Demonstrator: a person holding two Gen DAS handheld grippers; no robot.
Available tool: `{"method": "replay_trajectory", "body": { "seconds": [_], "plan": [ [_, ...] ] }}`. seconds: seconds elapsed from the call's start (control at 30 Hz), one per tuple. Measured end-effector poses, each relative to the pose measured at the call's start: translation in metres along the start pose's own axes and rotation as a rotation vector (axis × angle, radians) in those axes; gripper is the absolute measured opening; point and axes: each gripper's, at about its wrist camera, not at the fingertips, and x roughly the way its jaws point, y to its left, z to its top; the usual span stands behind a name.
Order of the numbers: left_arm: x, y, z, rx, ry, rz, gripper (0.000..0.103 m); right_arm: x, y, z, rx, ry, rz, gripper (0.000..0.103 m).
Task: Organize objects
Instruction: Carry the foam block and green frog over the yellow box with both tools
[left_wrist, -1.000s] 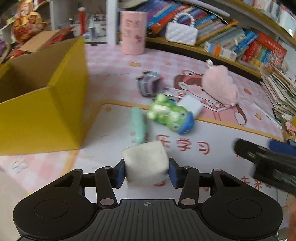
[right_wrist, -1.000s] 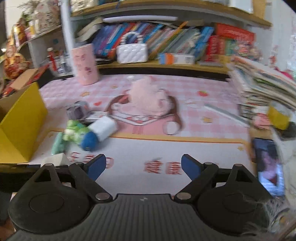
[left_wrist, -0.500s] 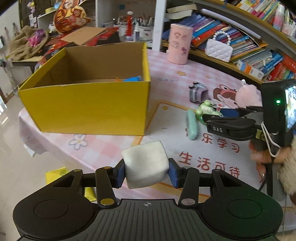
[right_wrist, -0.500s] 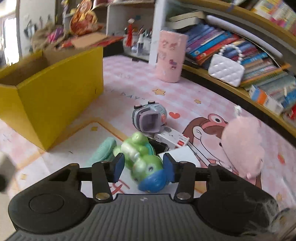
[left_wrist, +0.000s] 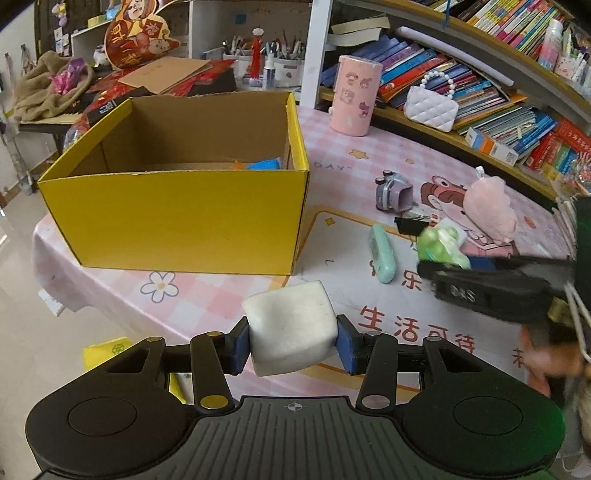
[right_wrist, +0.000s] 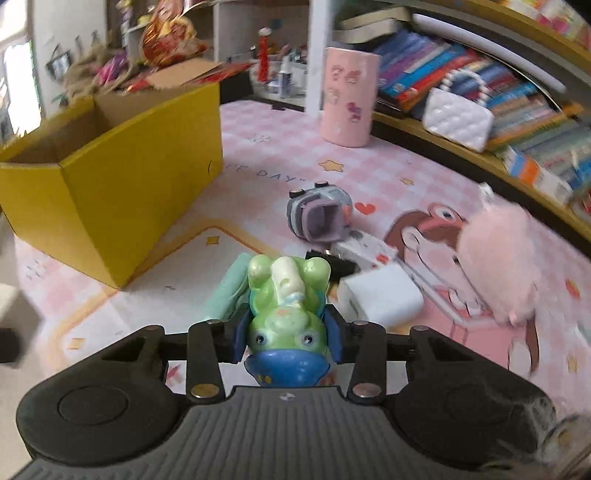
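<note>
Left gripper (left_wrist: 291, 345) clamped on soft white foam cube (left_wrist: 291, 328); right gripper (right_wrist: 286, 339), just closing, clamped on slippery glossy green frog figurine (right_wrist: 286, 306) at its middle.

I see a table (left_wrist: 236, 295) under a pink checked cloth, pale floor (left_wrist: 22, 332) below its left edge. Behind it run shelves (left_wrist: 480, 96) packed with books, a white post (left_wrist: 312, 51) between them. Daylight comes from the left.
</note>
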Motion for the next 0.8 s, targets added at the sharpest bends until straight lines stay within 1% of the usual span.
{"method": "replay_trajectory", "body": {
  "seconds": [0.13,0.27,0.37,0.5,0.67,0.8],
  "plan": [
    [-0.003,0.001,0.001,0.016,-0.018,-0.036,0.045,-0.031,0.007,-0.011,0.119,0.005,-0.035,0.039],
    [-0.008,0.0,0.001,0.056,-0.043,-0.072,0.045,-0.061,0.018,-0.023,0.228,0.004,-0.059,0.039],
    [-0.011,0.003,-0.001,0.077,-0.056,-0.103,0.045,-0.078,0.035,-0.036,0.238,-0.005,-0.089,0.039],
    [-0.016,0.014,-0.005,0.096,-0.061,-0.142,0.045,-0.088,0.056,-0.046,0.236,0.004,-0.115,0.039],
    [-0.024,0.031,-0.012,0.116,-0.058,-0.175,0.045,-0.095,0.079,-0.049,0.229,0.006,-0.136,0.039],
    [-0.03,0.05,-0.017,0.116,-0.058,-0.187,0.045,-0.098,0.099,-0.052,0.229,0.013,-0.142,0.039]
  ]
}}
